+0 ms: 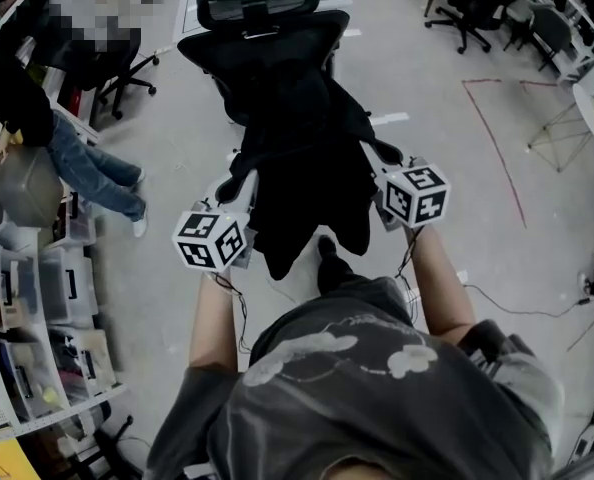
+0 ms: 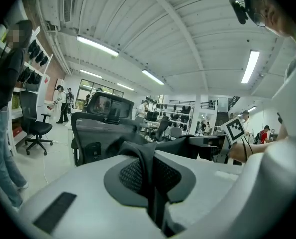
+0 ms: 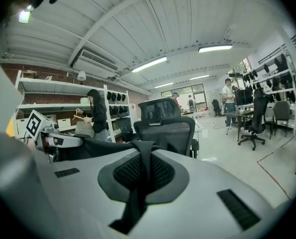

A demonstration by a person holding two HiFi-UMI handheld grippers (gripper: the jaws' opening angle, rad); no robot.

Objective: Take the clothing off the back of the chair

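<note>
Grey floor; clothing hides chair seat.

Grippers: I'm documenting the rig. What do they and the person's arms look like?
The left gripper and right gripper each carry a white cube with black square markers. Their tongs are pale grey with dark mesh pads. Thin black cables run along the forearms. The shirt is grey, short-sleeved, with pale cloud prints.

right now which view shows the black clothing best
The head view: the whole black clothing hangs by the chair. The left and right gripper views each show only a pinched dark strip of it.
</note>
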